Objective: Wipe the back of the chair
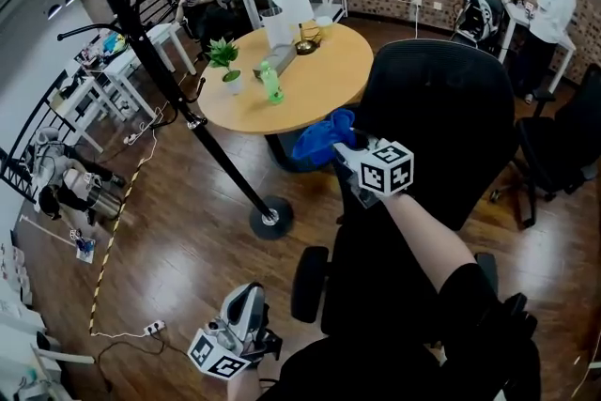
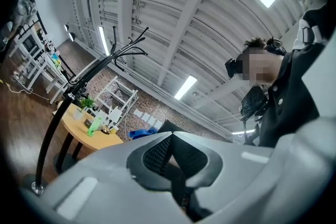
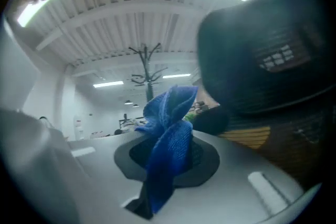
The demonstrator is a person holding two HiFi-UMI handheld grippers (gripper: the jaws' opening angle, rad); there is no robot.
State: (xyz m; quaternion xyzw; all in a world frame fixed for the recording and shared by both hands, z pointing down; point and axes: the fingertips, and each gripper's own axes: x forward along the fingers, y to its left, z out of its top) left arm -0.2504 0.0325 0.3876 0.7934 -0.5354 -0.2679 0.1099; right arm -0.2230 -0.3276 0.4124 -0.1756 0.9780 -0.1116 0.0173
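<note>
The right gripper (image 1: 344, 149) grips a blue cloth (image 1: 322, 138) at the left edge of the black chair (image 1: 441, 117) back, beside the round table (image 1: 324, 84). The left gripper (image 1: 246, 305), low and near, has its jaws together, empty.

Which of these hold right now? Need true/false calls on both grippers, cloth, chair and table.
The right gripper is shut on the blue cloth. True.
The left gripper grips a second cloth. False: its jaws are together with nothing between them.
The blue cloth is beside the black chair back. True.
The round table is bare. False: a potted plant and a green bottle stand on it.
</note>
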